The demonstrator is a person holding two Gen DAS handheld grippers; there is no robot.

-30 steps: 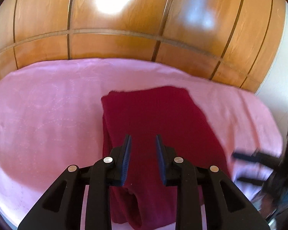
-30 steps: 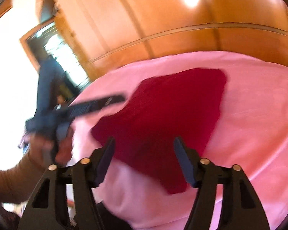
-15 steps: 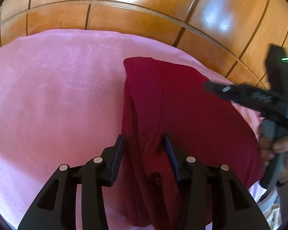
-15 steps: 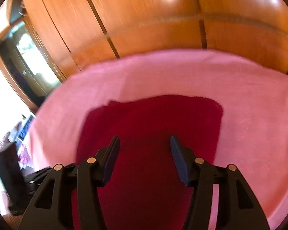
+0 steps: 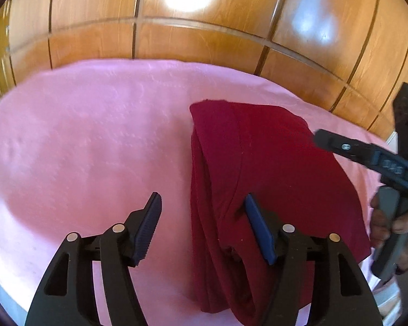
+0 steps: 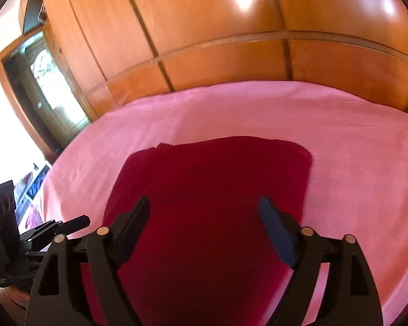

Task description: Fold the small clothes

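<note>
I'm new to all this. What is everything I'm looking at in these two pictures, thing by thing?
Folded dark red cloth garment: one, dark red, lying on the pink cover, toward its right side in the left view.
Pink patterned bed cover: one, pink, spread under the garment.
Glossy wooden panelled wall: one, orange-brown, behind the cover.
Dark framed opening: one, brown frame, far left of the right view; what it is I cannot tell.
Left gripper: one, black with blue pads, open, astride the garment's left edge.
Right gripper: one, black, open, above the garment.
Person's hand: one, holding the right gripper's handle.
</note>
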